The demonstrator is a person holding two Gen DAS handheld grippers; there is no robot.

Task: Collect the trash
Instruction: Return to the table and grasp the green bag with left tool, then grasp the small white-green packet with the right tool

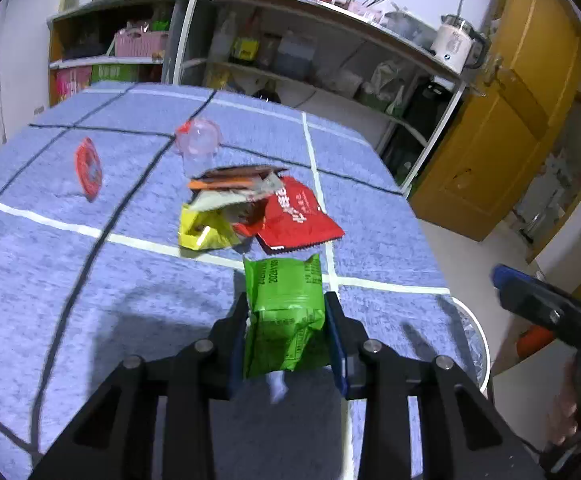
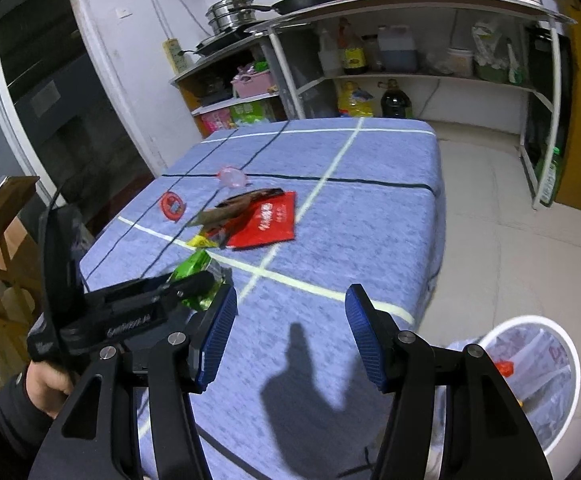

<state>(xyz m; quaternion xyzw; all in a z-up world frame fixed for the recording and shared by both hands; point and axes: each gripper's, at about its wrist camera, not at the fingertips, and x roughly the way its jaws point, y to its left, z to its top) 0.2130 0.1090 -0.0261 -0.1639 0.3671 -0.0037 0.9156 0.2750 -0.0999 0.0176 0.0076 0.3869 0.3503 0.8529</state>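
Now the left gripper [image 1: 286,320] is clamped on the green wrapper [image 1: 284,316] over the blue tablecloth [image 1: 90,280]. Beside it the right gripper [image 2: 290,332] hangs with jaws apart and empty, near the white bin [image 2: 566,360].

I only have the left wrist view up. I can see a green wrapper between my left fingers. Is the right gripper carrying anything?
Observer: No. The right gripper stands wide open over the blue tablecloth, nothing between its pads.
Operator: Where is the bin? I just see a white rim at the table edge.
Observer: The white bin sits on the floor beside the table's near corner, lined with a clear bag, with a bit of orange trash already inside.
Operator: Does the left gripper really have the green wrapper?
Observer: From the right wrist view, the left gripper is closed on the green wrapper.
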